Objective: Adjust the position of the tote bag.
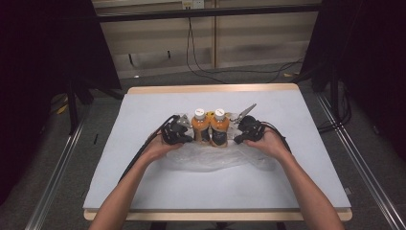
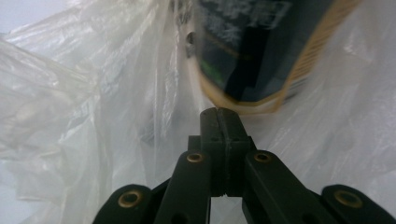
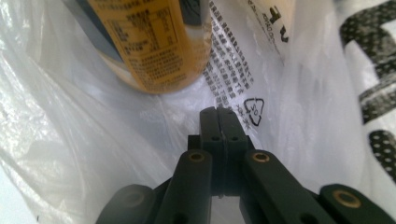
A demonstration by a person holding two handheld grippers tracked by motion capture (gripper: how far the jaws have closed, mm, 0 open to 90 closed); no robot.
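Observation:
Two orange drink bottles with white caps, one (image 1: 201, 125) beside the other (image 1: 219, 127), stand upright mid-table on a crumpled clear plastic bag (image 1: 215, 159). My left gripper (image 1: 187, 139) sits against the left bottle's base, and my right gripper (image 1: 236, 140) against the right bottle's base. In the left gripper view the jaws of the left gripper (image 2: 219, 112) are shut, with a dark-labelled bottle (image 2: 252, 46) just beyond and bag film (image 2: 93, 116) all around. The right gripper (image 3: 218, 111) is also shut, below an orange bottle (image 3: 154, 42) and printed bag film (image 3: 243, 84). Whether film is pinched I cannot tell.
The pale table top (image 1: 143, 110) has a wooden rim and spare room on all sides of the bag. Black cables (image 1: 201, 67) lie on the floor behind the table. Metal rails (image 1: 57, 167) run along both sides, with dark curtains beyond them.

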